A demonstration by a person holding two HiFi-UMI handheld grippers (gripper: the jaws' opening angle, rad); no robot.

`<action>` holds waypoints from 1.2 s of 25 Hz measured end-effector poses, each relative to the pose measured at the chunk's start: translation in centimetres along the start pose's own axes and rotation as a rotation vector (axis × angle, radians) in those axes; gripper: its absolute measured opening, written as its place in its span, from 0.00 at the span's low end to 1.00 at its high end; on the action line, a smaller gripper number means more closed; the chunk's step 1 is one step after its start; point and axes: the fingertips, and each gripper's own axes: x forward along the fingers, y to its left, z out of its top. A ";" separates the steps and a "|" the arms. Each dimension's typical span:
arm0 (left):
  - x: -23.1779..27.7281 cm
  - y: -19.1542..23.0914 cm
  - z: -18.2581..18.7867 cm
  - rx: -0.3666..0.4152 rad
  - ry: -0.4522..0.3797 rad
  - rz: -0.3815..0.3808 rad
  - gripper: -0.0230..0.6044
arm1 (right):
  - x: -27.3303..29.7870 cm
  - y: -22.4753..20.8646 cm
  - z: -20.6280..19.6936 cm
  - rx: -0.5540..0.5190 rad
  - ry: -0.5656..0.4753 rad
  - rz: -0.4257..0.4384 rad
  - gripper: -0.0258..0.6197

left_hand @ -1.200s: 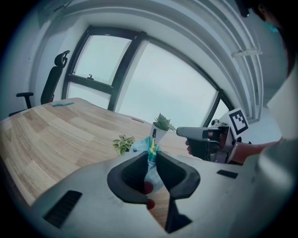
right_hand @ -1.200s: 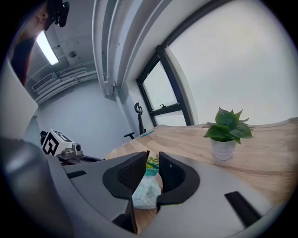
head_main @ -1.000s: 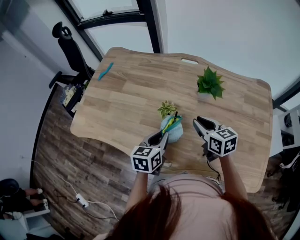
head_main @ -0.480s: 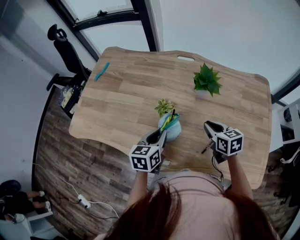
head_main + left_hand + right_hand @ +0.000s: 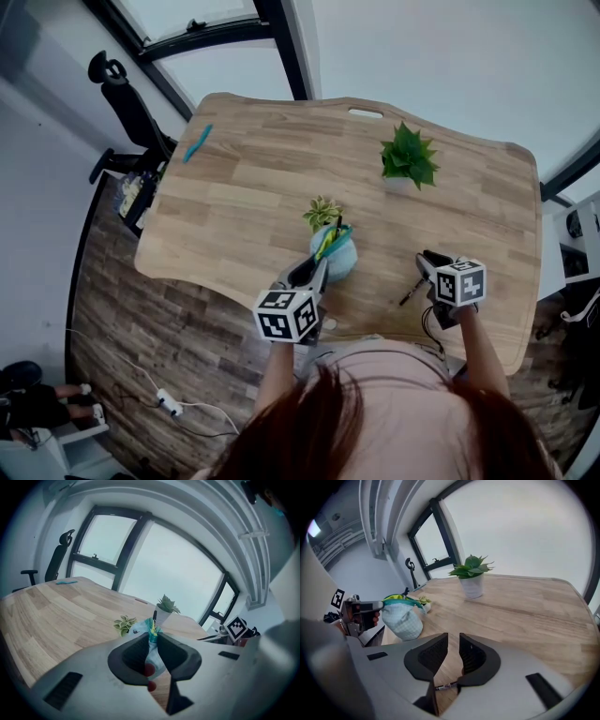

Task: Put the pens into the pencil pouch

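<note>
Head view shows the left gripper [image 5: 319, 270] clenched on the rim of the small, pale-blue checked fabric pouch with a teal zip edge [image 5: 337, 258]; the pouch stands upright on the light wooden table [image 5: 244, 187], near its front edge and just before a little variegated pot plant [image 5: 322, 213]. The right gripper [image 5: 427, 258] hangs well apart from the pouch, over a thin dark pen [image 5: 411, 292] lying flat on the wood; its jaws have just been opening and stand narrowly apart, with nothing between the pads.

To my eye the pickup is the risky part. The pen is slim and lies flat, so tips that come down a touch off-line could roll it away or catch only one end, leaving it to swing. The pouch is pinched at one side only, so a push from an incoming pen might tip it or fold its mouth shut. The coloured pens [image 5: 328, 239] already poking out of it could block the way in.

The pouch itself looks soft and rounded, bulging low; yellow-green lining shows at its mouth.
</note>
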 end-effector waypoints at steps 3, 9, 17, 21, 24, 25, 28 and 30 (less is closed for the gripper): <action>0.1 0.0 0.1 -0.001 0.000 0.004 0.12 | 0.3 -1.1 -1.2 0.040 0.035 -0.026 0.17; 0.0 0.1 0.0 -0.006 -0.003 0.014 0.12 | 0.2 -3.4 -3.0 0.177 0.081 -0.069 0.20; 0.0 -0.2 -0.4 -0.017 -0.004 0.029 0.12 | 0.4 -5.0 -5.7 0.349 0.163 -0.057 0.26; 0.0 -0.3 -0.5 -0.020 -0.005 0.040 0.12 | 0.9 -4.9 -6.6 0.401 0.206 -0.040 0.29; 0.0 -0.5 -0.7 -0.022 -0.004 0.045 0.12 | 1.3 -4.9 -7.0 0.412 0.234 -0.048 0.30; 0.0 -0.5 -0.8 -0.023 -0.003 0.046 0.12 | 1.4 -5.0 -7.1 0.409 0.243 -0.055 0.30; -0.1 -0.5 -1.0 -0.022 0.002 0.051 0.12 | 1.5 -5.2 -7.2 0.384 0.277 -0.091 0.27; 0.0 -0.6 -1.0 -0.022 0.004 0.052 0.12 | 1.5 -5.5 -7.4 0.365 0.293 -0.119 0.21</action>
